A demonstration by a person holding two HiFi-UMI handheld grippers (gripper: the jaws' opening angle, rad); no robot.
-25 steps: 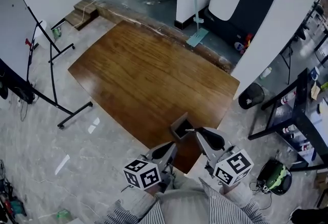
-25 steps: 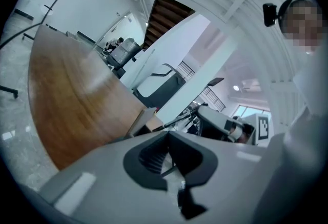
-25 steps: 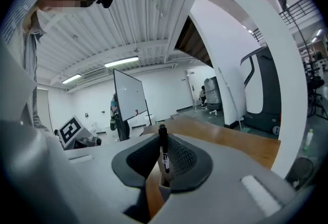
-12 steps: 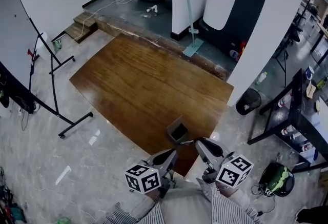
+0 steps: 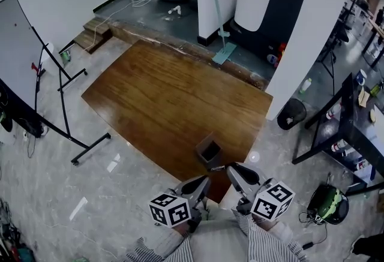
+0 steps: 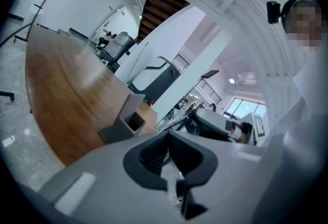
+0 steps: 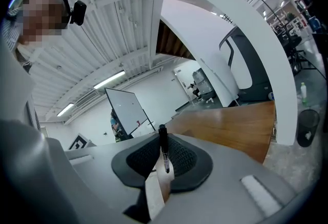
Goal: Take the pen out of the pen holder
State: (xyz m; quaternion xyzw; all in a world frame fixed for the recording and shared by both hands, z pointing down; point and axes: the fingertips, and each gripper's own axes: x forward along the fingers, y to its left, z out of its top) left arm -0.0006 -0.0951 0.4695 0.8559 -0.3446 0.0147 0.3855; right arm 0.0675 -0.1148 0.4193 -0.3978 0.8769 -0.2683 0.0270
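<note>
Whiteboard (image 5: 15,45) on a black stand sits at the far left of a grey floor, beside a large brown wooden table (image 5: 168,93). Low in the head view, the left gripper (image 5: 203,181) has its jaws pressed together with nothing between them, and just beyond it a dark square pen holder (image 5: 208,150) stands upright near the table's closest edge. To its right, the right gripper (image 5: 228,169) has its jaws clamped on a slim black pen (image 7: 163,148), which is outside the holder, close beside it, poking out past the jaw tips.
</note>
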